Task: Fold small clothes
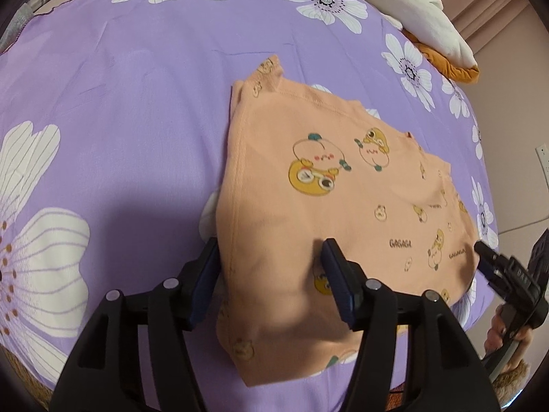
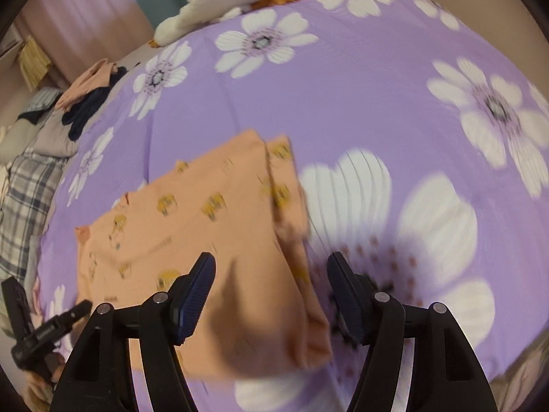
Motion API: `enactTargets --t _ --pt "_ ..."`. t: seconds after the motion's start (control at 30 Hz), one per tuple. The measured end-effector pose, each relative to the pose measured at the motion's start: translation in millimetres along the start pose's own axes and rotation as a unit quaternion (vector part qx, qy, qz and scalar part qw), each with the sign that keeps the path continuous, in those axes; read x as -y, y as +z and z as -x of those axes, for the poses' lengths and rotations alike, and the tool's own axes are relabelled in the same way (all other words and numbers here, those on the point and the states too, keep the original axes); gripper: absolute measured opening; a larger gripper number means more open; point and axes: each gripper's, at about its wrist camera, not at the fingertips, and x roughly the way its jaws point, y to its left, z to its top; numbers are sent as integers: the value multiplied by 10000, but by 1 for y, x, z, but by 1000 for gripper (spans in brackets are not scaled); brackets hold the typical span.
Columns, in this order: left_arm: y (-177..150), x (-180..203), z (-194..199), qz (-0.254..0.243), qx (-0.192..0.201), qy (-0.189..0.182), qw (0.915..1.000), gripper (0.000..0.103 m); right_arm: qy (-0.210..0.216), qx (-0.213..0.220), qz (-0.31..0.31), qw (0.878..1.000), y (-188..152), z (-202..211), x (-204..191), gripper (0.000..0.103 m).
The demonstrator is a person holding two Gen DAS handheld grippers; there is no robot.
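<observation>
A small peach shirt [image 1: 319, 185] with yellow cartoon prints lies flat on the purple flowered bedsheet [image 1: 137, 86]. My left gripper [image 1: 271, 257] is open, its jaws astride the shirt's near left edge, just above the cloth. My right gripper [image 2: 271, 274] is open over the shirt's [image 2: 192, 226] near right edge, where a folded flap lies; that view is blurred. The right gripper also shows in the left wrist view [image 1: 487, 257] at the shirt's right corner. The left gripper shows in the right wrist view [image 2: 73, 312] at the far left.
A white and orange plush toy [image 1: 425, 24] lies at the bed's far edge. A pile of clothes [image 2: 92, 92] and a plaid cloth [image 2: 24, 189] lie at the bed's left side in the right wrist view.
</observation>
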Motion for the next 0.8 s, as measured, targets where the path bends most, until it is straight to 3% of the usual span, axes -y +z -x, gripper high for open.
enactTargets --t 0.17,0.4,0.63,0.8 --pt "-8 2 2 -67 -67 -55 9999 60 661 -379 -526 9957 -25 -9 14 67" --pt "-19 2 4 -101 -134 -167 9997 58 647 -302 -607 9956 -33 -10 6 67" --pt "-31 3 7 -151 -276 -399 9987 57 979 -304 -691 9923 -41 -16 4 67" --pt "-38 -7 5 217 -242 -802 9963 29 1069 -181 -795 9909 -38 -23 4 62"
